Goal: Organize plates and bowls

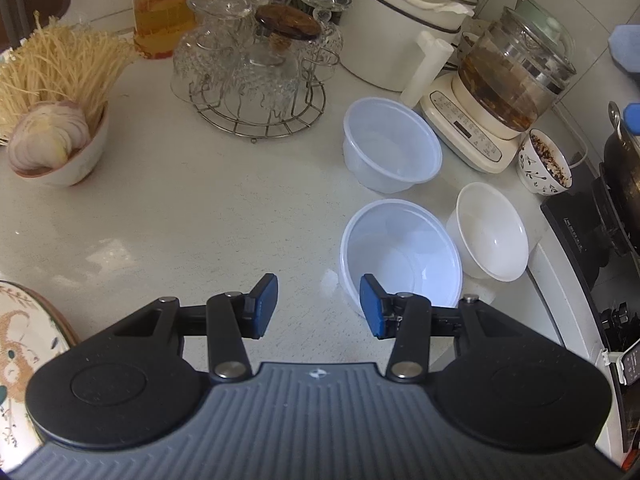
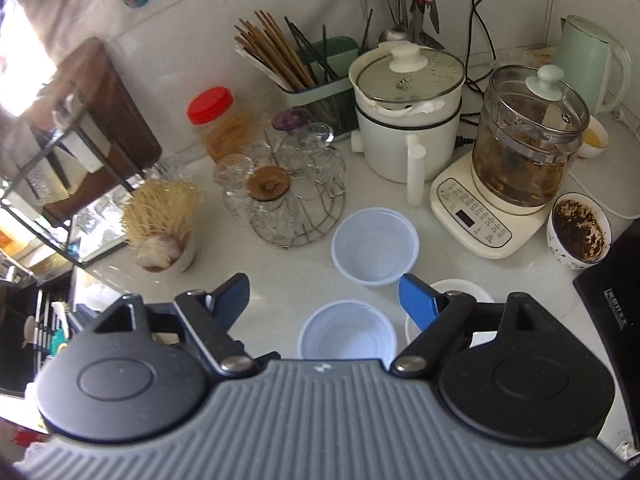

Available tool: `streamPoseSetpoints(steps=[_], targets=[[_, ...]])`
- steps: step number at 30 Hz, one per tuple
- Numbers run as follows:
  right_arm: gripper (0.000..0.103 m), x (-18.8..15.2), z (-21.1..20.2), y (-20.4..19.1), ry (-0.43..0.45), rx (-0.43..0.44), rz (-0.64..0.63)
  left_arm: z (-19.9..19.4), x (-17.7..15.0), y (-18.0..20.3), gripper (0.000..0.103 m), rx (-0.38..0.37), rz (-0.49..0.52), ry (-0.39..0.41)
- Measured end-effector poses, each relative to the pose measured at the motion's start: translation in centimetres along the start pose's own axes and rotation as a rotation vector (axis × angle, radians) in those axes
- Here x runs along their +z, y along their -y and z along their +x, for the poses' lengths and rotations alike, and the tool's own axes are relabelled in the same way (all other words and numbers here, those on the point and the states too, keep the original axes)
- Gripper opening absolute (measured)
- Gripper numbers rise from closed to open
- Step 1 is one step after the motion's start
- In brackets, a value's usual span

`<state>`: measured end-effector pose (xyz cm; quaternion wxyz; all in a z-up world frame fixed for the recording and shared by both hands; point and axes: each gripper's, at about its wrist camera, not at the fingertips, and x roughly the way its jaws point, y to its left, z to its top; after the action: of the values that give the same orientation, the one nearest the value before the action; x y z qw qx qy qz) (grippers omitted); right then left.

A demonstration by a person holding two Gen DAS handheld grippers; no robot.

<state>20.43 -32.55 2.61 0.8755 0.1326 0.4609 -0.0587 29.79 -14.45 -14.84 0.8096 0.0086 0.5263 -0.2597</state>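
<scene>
Two clear plastic bowls stand on the white counter: a near one [image 1: 400, 252] [image 2: 347, 336] and a far one [image 1: 392, 144] [image 2: 374, 244]. A white ceramic bowl [image 1: 492, 232] [image 2: 460, 289] stands right of the near one. My left gripper [image 1: 318, 306] is open and empty, its right pad by the near bowl's left rim. My right gripper [image 2: 326, 300] is open and empty above the near bowl, between the two plastic bowls. A patterned plate [image 1: 24, 344] shows at the lower left of the left wrist view.
A glass-cup rack [image 1: 256, 72] [image 2: 288, 196], a bowl of enoki and onion [image 1: 52, 148] [image 2: 164, 240], a white cooker [image 1: 400, 20] [image 2: 404, 120], a glass kettle on its base [image 1: 508, 76] [image 2: 516, 160] and a spice bowl [image 1: 544, 164] [image 2: 580, 232] ring the counter. A stove [image 1: 592, 232] lies right.
</scene>
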Motion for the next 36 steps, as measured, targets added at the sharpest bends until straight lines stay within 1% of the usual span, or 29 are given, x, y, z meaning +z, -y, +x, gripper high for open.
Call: streamPoseSetpoints(steps=[4,7,11,13,14,15,16,18,19,20,24,29,36], targets=[[0.083,0.7,1.0,0.7,-0.004,0.006,0.004,2.1,0.1,0.0,0.051,-0.033,-0.044,-0.025],[0.083,1.2,1.9,1.3,-0.021,0.006,0.006,4.0,0.2,-0.1,0.051,-0.077,-0.085,-0.046],[0.083,2.0,2.9,1.8,-0.026,-0.010,-0.006,6.1,0.6,-0.1,0.049,-0.092,-0.122,-0.063],[0.083,2.3,3.5,2.1,-0.035,-0.009,-0.012,6.9,0.8,-0.1,0.044,-0.101,-0.129,-0.071],[0.083,2.4,3.8,2.2,-0.039,-0.008,-0.015,7.2,0.8,0.0,0.040,-0.101,-0.130,-0.073],[0.083,2.5,4.2,2.3,-0.045,-0.005,-0.014,7.6,0.9,0.0,0.034,-0.097,-0.134,-0.080],[0.083,2.6,4.6,2.5,-0.053,-0.003,-0.011,8.0,1.0,-0.1,0.031,-0.096,-0.142,-0.086],[0.083,2.6,5.2,2.7,-0.064,-0.001,-0.009,8.5,0.9,-0.2,0.019,-0.099,-0.163,-0.094],[0.083,2.5,5.4,2.8,-0.066,-0.003,-0.012,8.7,0.9,-0.2,0.017,-0.098,-0.170,-0.092],[0.083,2.5,5.7,2.9,-0.070,-0.007,-0.014,8.7,0.9,-0.2,0.011,-0.095,-0.174,-0.091],[0.083,2.1,6.5,3.4,-0.097,-0.005,-0.010,8.5,0.9,-0.1,0.007,-0.086,-0.173,-0.074],[0.083,1.4,7.1,3.8,-0.131,0.012,0.005,8.0,0.6,-0.2,0.006,-0.081,-0.169,-0.067],[0.083,0.5,6.7,3.0,-0.115,-0.015,-0.032,6.4,-0.5,-1.3,0.006,-0.053,-0.205,-0.042]])
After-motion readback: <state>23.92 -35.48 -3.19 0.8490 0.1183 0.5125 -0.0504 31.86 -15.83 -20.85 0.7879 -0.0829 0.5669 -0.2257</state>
